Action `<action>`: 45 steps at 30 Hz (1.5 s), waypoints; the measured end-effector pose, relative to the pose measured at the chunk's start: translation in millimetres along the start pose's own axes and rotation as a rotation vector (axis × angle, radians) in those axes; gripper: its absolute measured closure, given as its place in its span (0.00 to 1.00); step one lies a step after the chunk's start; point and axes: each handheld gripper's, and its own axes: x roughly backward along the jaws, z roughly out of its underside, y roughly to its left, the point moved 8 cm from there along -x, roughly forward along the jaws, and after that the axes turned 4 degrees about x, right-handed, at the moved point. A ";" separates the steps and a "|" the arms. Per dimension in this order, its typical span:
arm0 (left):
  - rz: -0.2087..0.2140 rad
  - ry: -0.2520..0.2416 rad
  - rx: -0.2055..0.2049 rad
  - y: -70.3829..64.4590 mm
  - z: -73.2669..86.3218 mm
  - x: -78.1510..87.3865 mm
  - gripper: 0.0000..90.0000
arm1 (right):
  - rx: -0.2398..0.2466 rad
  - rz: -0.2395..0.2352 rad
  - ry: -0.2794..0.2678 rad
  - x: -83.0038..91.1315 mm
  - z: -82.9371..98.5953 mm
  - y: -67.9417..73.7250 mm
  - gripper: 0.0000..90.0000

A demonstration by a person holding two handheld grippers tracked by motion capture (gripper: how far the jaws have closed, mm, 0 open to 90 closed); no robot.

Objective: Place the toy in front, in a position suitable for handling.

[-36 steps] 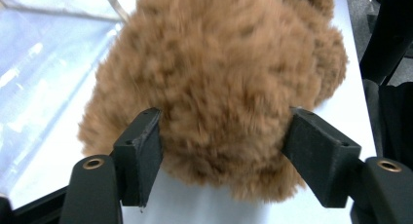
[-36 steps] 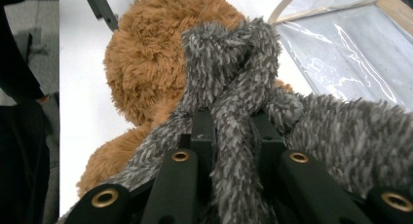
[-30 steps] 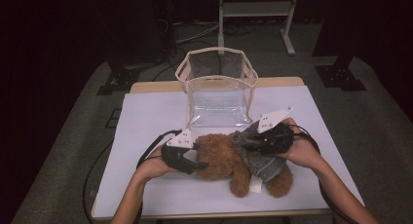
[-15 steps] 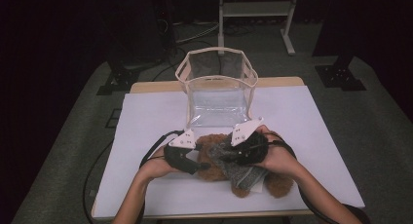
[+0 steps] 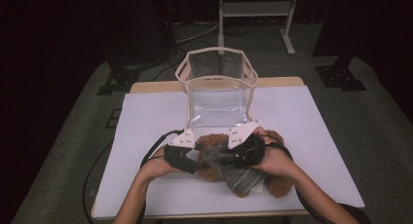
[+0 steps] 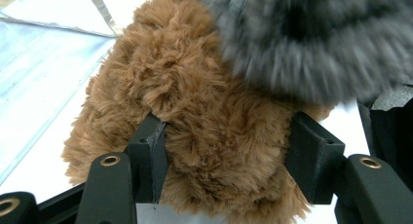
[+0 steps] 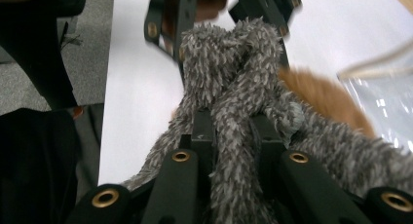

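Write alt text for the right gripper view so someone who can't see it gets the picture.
The right gripper has its two black jaws pinched shut on a fold of shaggy grey knit fabric over a white table. Brown plush toy fur shows behind the fabric, the left gripper sits beyond it, and a clear plastic bag lies at right.

White rectangular tabletop (image 5: 146, 117) with a light wooden edge (image 5: 151, 86) along the far side, beyond the grippers. Grey carpeted floor (image 5: 73, 136) all around, lit near the table and falling into darkness farther off. Pale metal frame stand (image 5: 255, 9) well beyond the grippers, black cables (image 5: 187, 31) on the floor to its left, and dark stand feet (image 5: 338, 73) off to the right.
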 end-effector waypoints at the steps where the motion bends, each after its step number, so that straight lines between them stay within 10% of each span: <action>1: 0.002 -0.003 0.000 -0.1 -0.1 -0.3 0.43 | 0.004 -0.002 -0.002 -3.8 -4.7 0.1 0.84; 7: 0.001 -0.011 0.003 -0.5 1.0 1.4 0.43 | 0.001 0.020 -0.004 -7.4 -15.2 -13.5 0.84; 17: 0.011 -0.009 -0.006 -2.2 -0.5 0.5 0.43 | -0.088 0.048 0.019 21.5 24.1 -26.2 0.84; 26: 0.007 -0.005 -0.015 -2.6 0.9 1.3 0.43 | -0.047 0.057 0.020 13.4 -3.5 -40.4 0.84; 30: 0.004 -0.005 -0.013 -1.6 0.5 2.4 0.42 | -0.116 0.072 0.044 19.7 10.0 -58.5 0.84; 37: -0.009 -0.032 0.016 0.1 -7.0 6.9 0.31 | -0.118 0.021 0.057 15.2 20.2 -37.6 0.84; 45: 0.031 -0.019 -0.026 -10.6 -2.6 1.2 0.41 | -0.041 0.005 0.097 14.5 8.9 -15.3 0.84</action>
